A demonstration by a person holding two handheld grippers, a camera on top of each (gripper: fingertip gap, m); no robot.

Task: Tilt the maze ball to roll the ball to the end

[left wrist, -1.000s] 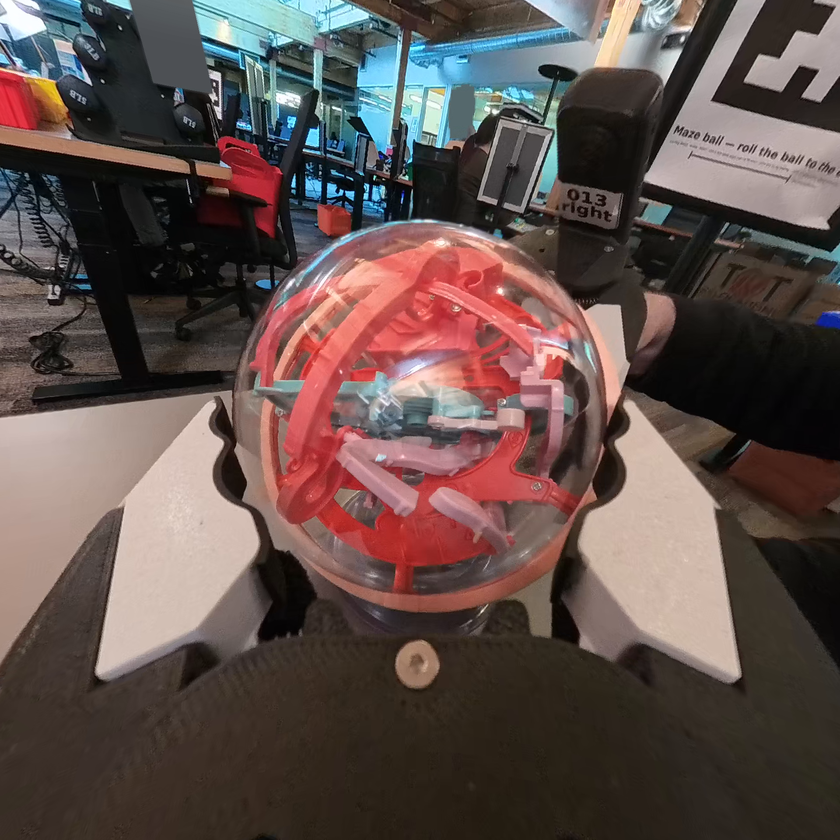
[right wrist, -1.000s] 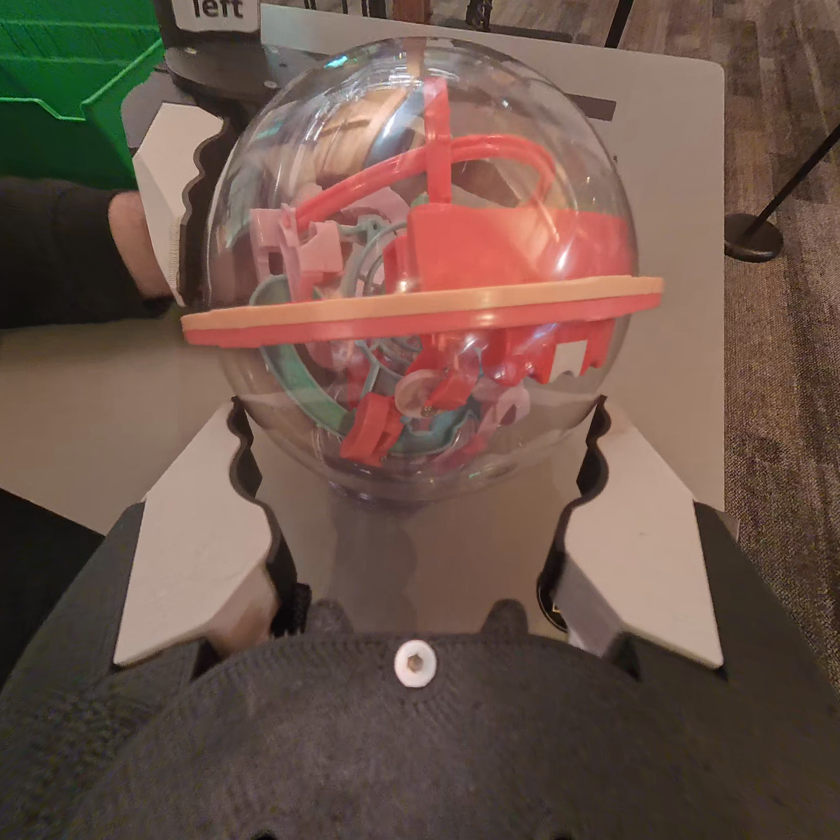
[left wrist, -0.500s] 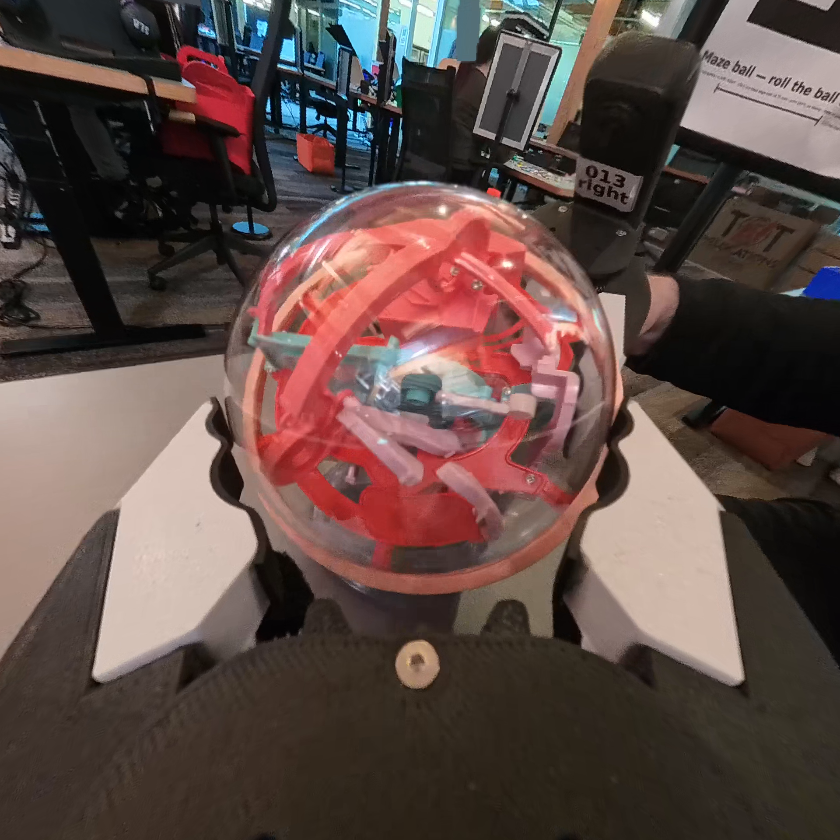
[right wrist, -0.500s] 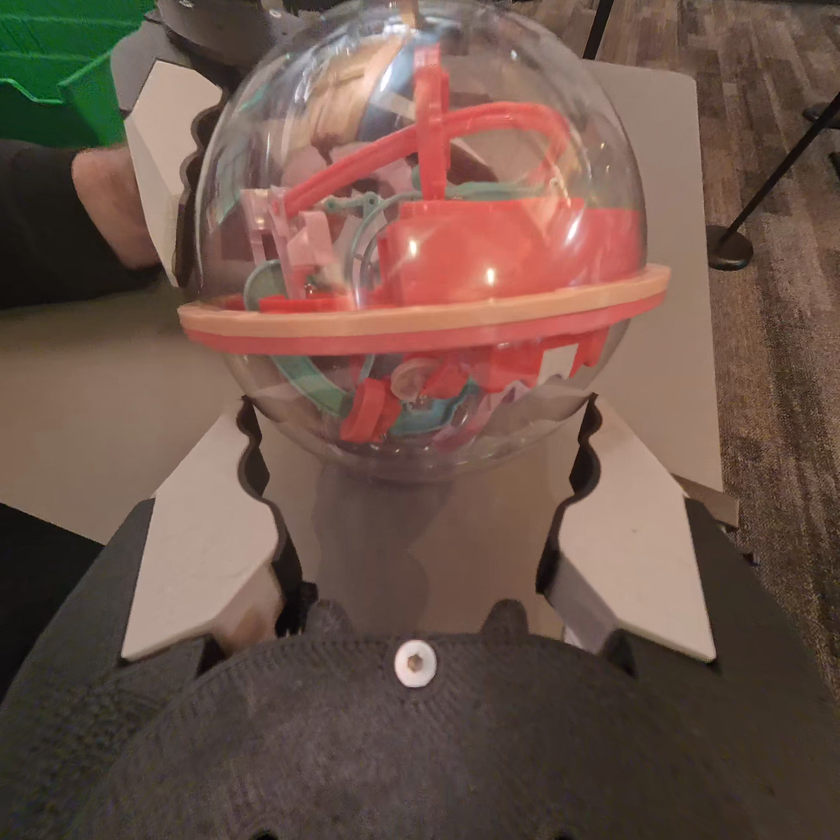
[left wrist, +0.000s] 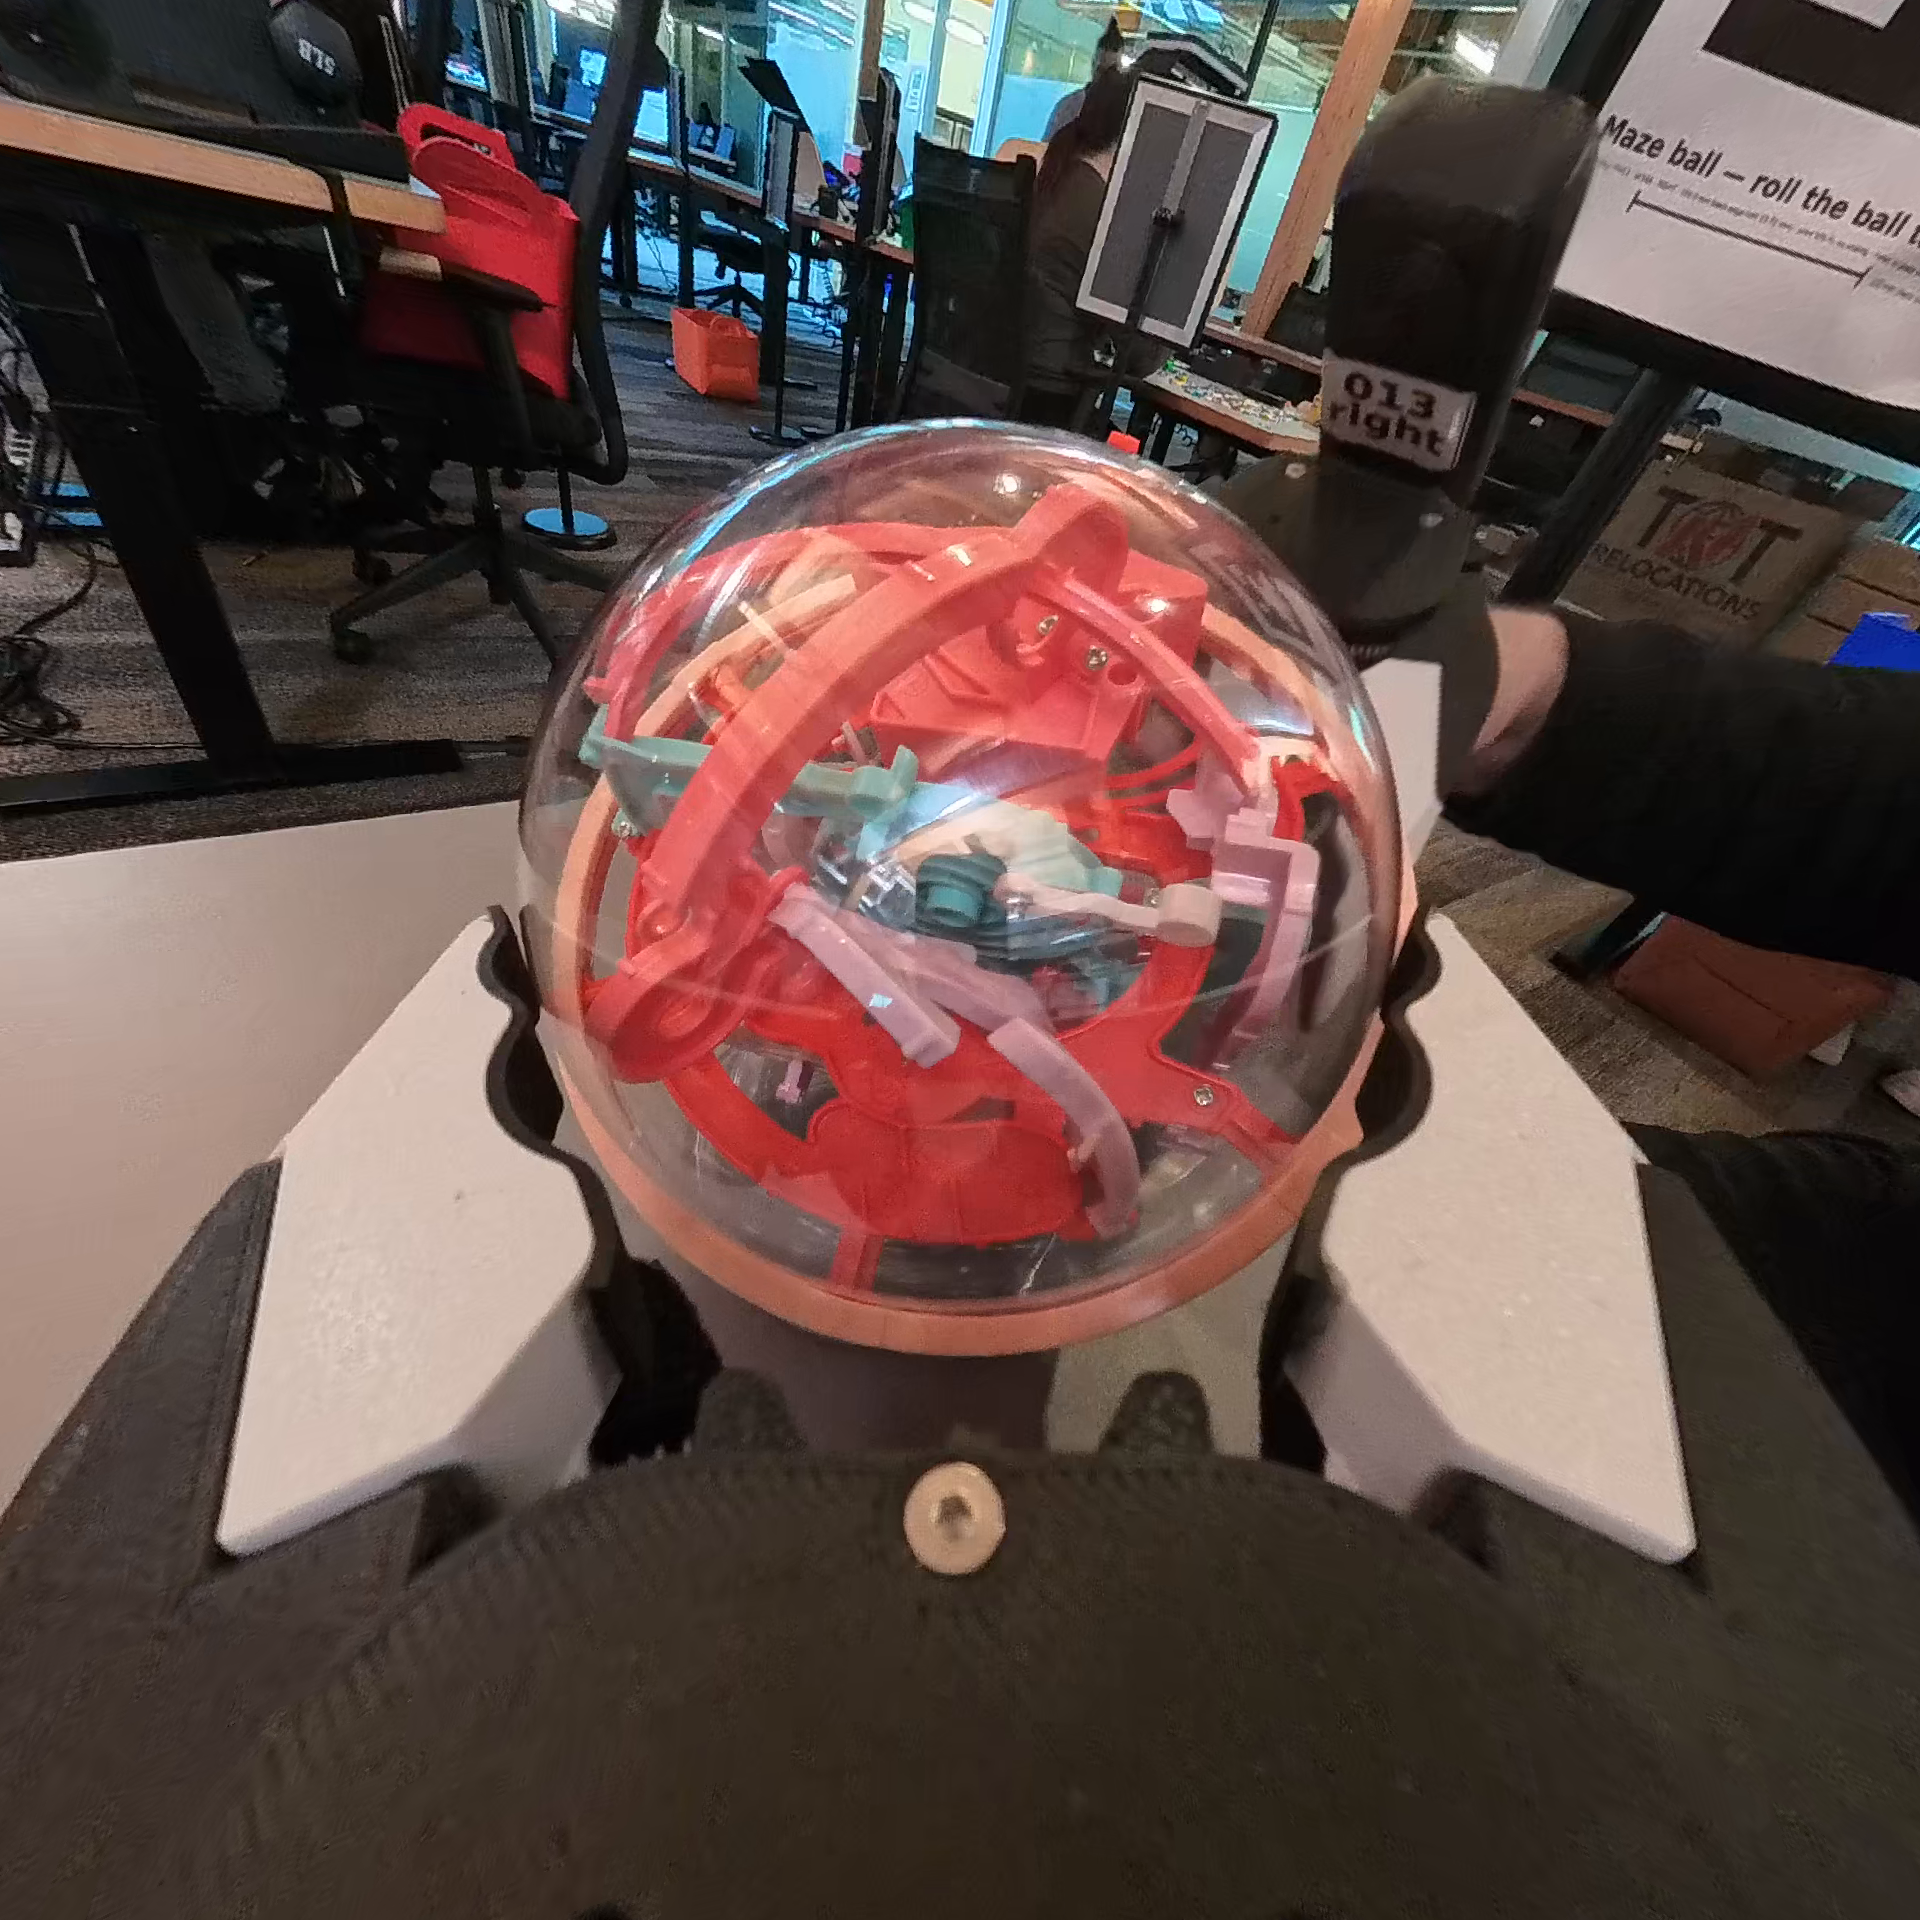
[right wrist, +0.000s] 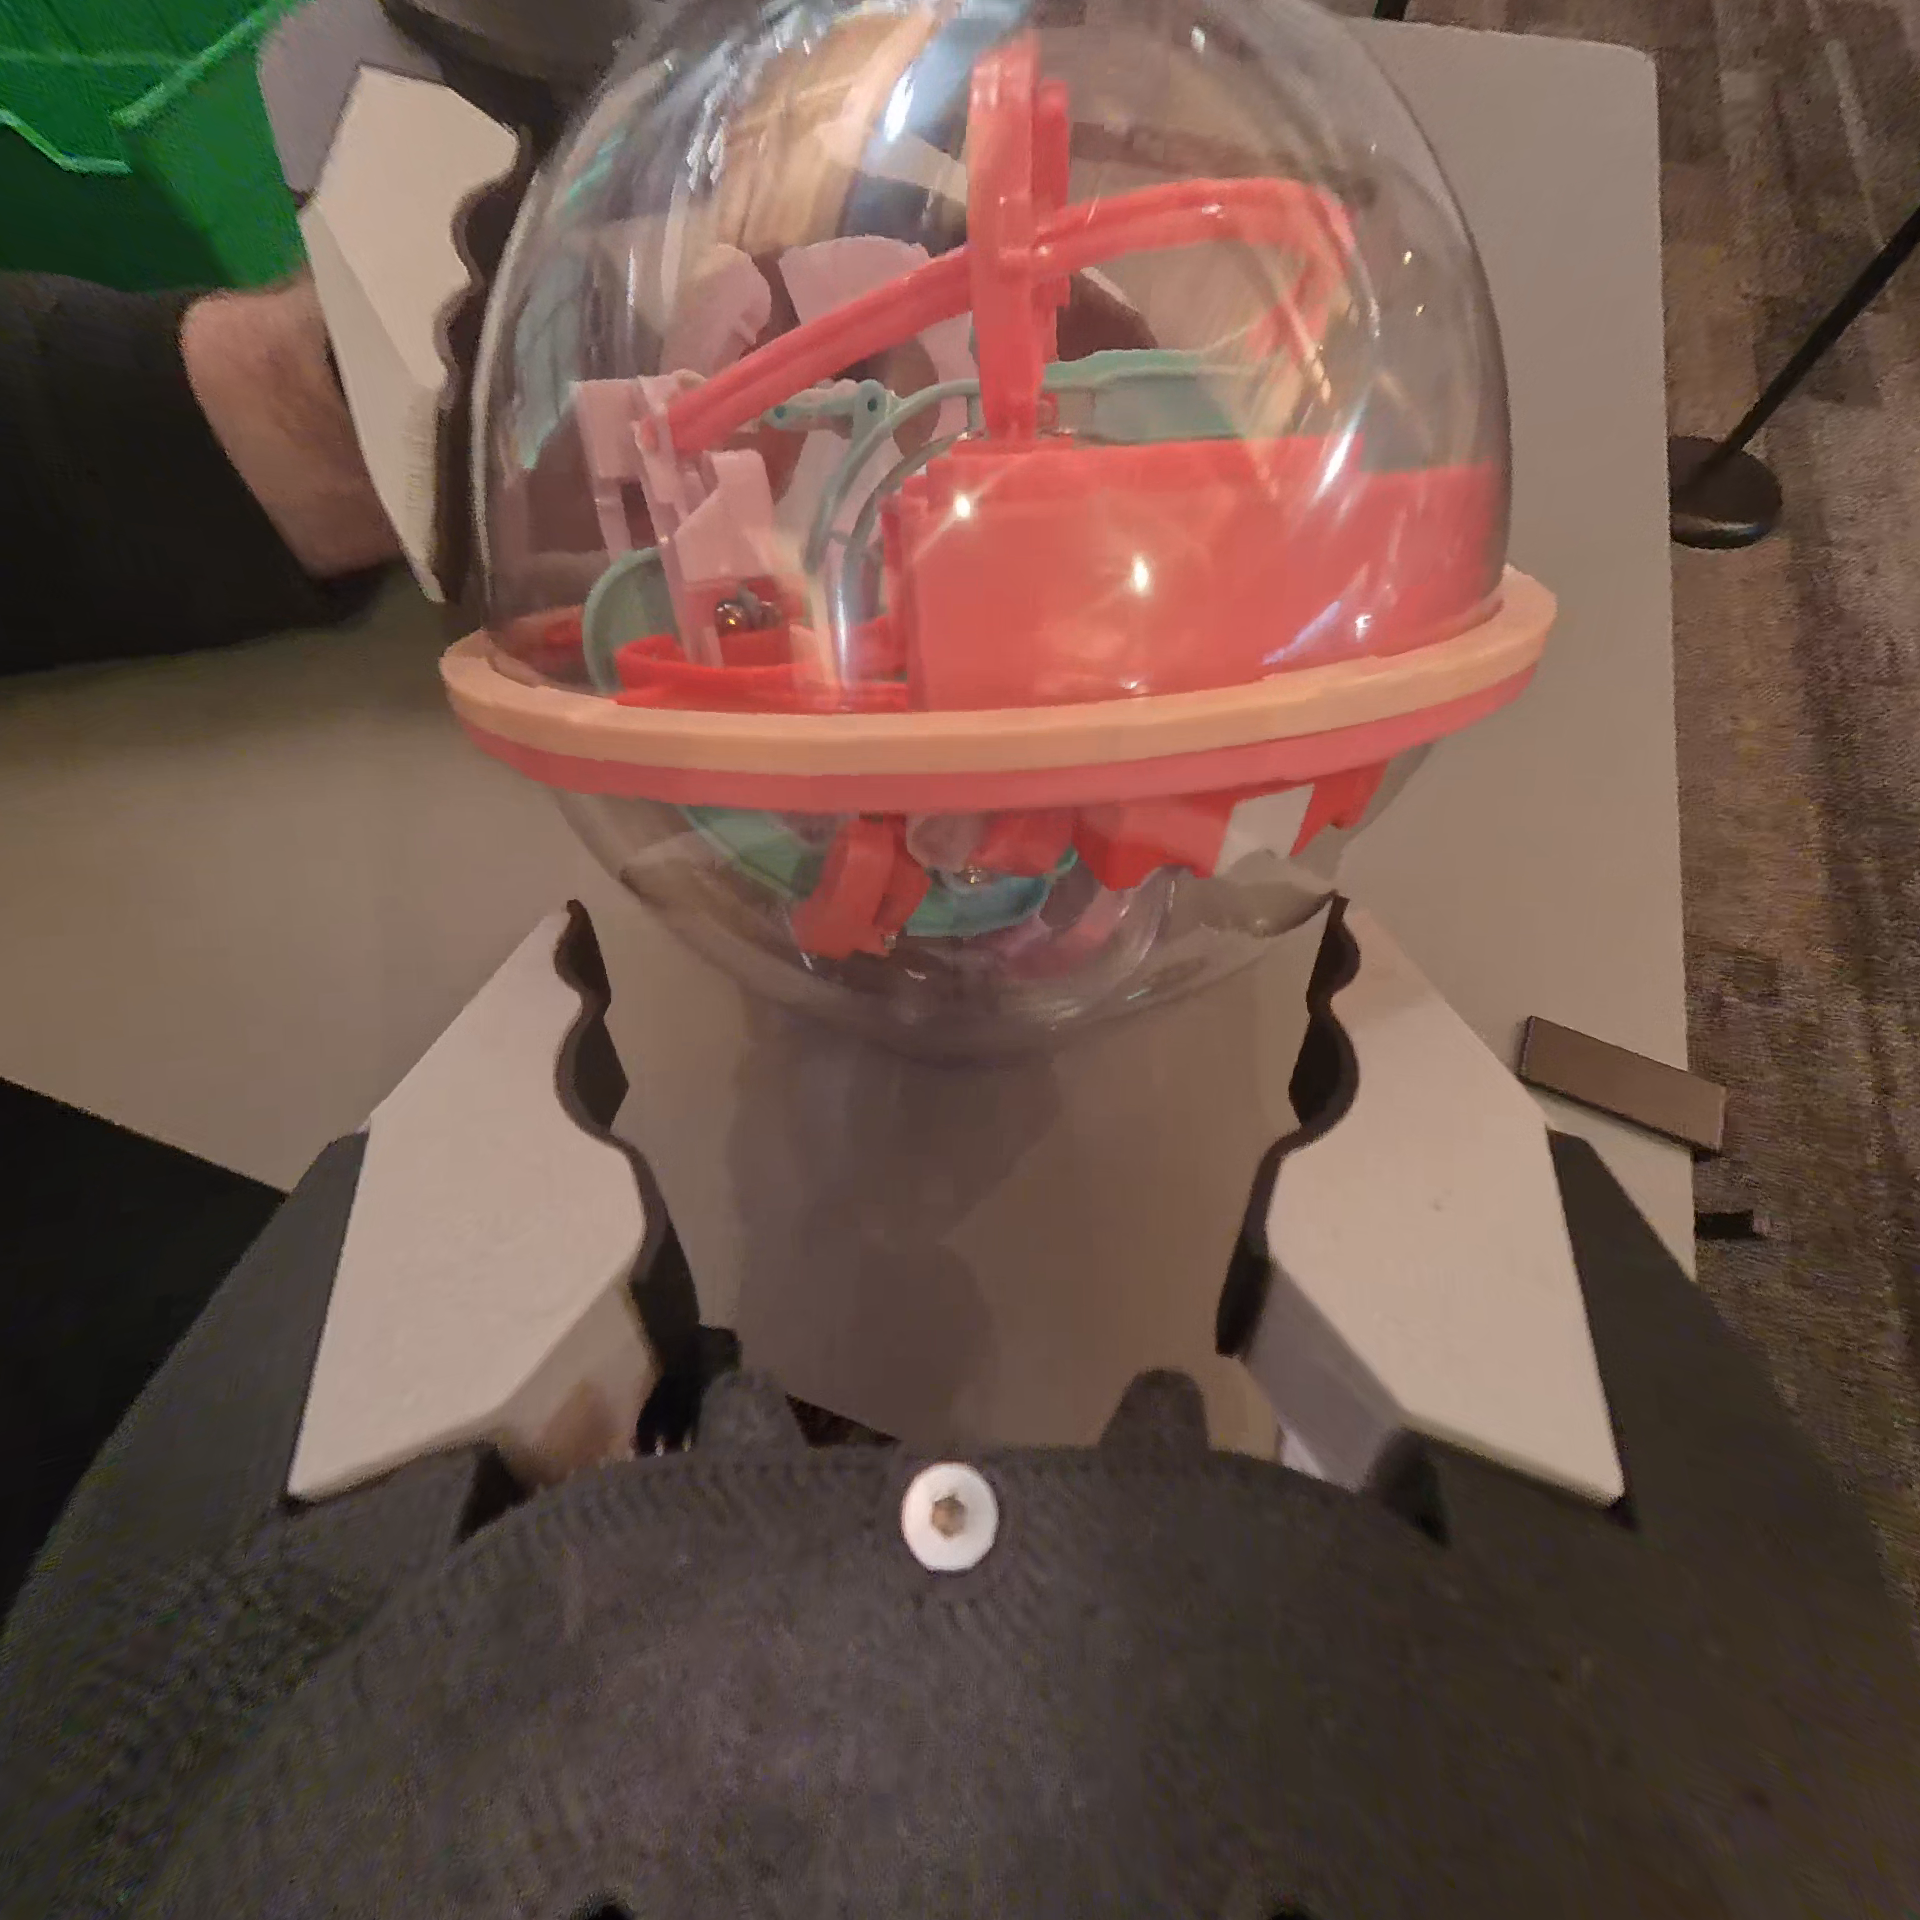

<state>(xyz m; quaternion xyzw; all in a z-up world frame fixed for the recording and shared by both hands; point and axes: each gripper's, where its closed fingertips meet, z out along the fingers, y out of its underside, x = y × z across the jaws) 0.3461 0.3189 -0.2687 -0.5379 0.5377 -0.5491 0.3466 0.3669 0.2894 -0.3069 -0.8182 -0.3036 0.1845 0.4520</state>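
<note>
The maze ball [left wrist: 966, 883] is a clear sphere with red, pink and teal tracks inside and a peach and red ring around its middle. My left gripper [left wrist: 961, 935] is shut on it, one white finger on each side, just above the ring. In the right wrist view the maze ball [right wrist: 1039, 540] stands ring-level, slightly raised at the right. My right gripper [right wrist: 956, 925] holds its lower half at the fingertips. A small metal ball [right wrist: 740, 613] seems to sit by a pink piece just above the ring. The right gripper [left wrist: 1444, 416] also shows behind the sphere in the left wrist view.
The white table [right wrist: 208, 831] lies under the ball, with a dark flat strip [right wrist: 1621, 1091] at its right edge. A green bin [right wrist: 125, 135] is at the far left. A black stand base [right wrist: 1725, 499] sits on the carpet. Desks and chairs [left wrist: 468, 343] stand beyond the table.
Both grippers have turned with the ball held between them. In the right wrist view the sphere now sits higher and larger, and the left gripper has slid up out of the frame.
</note>
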